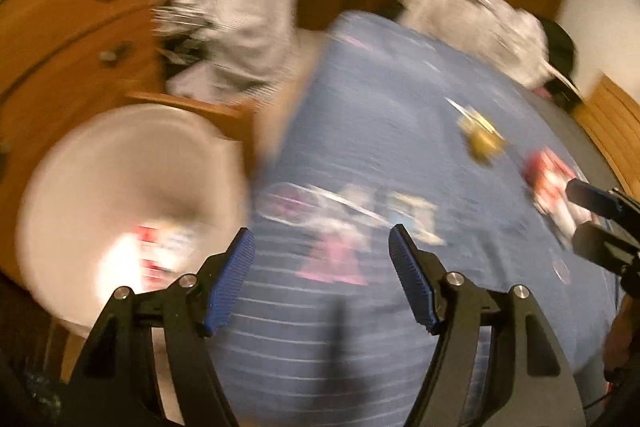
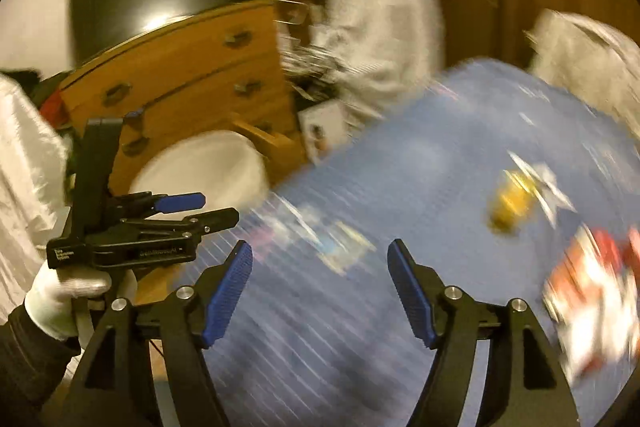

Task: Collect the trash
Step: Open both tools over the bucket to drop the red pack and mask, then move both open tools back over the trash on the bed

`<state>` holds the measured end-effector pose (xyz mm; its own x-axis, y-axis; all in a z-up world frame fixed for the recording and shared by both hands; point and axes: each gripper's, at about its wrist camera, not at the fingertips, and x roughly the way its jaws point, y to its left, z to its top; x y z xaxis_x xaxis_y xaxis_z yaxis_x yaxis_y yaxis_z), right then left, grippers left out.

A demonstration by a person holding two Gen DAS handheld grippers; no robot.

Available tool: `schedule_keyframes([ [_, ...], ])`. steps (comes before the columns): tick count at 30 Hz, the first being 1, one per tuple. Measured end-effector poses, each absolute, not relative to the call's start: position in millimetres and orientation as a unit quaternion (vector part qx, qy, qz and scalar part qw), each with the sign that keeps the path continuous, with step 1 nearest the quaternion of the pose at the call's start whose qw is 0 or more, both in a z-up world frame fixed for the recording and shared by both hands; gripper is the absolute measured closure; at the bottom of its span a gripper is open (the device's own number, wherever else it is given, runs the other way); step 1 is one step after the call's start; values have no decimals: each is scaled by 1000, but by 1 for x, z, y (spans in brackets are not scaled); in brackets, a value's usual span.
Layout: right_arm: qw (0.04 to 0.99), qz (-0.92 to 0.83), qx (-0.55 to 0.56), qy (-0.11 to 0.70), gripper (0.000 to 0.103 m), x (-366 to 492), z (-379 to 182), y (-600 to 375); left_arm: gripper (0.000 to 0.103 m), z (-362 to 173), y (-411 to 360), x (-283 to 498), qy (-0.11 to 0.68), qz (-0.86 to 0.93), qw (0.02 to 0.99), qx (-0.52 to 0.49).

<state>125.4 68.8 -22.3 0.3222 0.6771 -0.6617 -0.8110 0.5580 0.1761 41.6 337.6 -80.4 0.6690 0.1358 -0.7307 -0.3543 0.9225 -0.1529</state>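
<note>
Hovering with both jaws spread and empty: left gripper [image 1: 322,279], right gripper [image 2: 320,287]. Some wrappers already in white bin [image 1: 80,163]; yellow wrapper [image 1: 482,137] and red-white wrapper [image 1: 550,183] left near the far edge of blue bedspread [image 1: 380,99].

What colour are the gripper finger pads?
Blue, ribbed, on black fingers; clearest on the left gripper pads in the left wrist view.
</note>
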Motion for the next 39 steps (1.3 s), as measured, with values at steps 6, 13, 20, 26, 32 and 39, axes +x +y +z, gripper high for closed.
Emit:
schedule_keyframes([
  [6, 843, 359, -35, 399, 32, 144, -68, -94, 36, -132, 210, 105, 439, 11, 894, -90],
  [13, 863, 293, 17, 412, 32, 148, -95, -215, 32, -136, 112, 155, 438, -83, 894, -37],
  [20, 867, 274, 58, 412, 32, 160, -104, -256, 32, -117, 46, 219, 409, -133, 903, -5],
  [26, 872, 265, 72, 404, 32, 163, -99, -267, 46, -128, 25, 258, 429, -129, 894, 19],
  [32, 871, 268, 83, 404, 36, 165, -106, -269, 64, -125, 53, 226, 432, -132, 892, -3],
  [39, 865, 282, 81, 408, 37, 155, -111, -259, 64, -137, 99, 144, 470, -119, 874, -2],
])
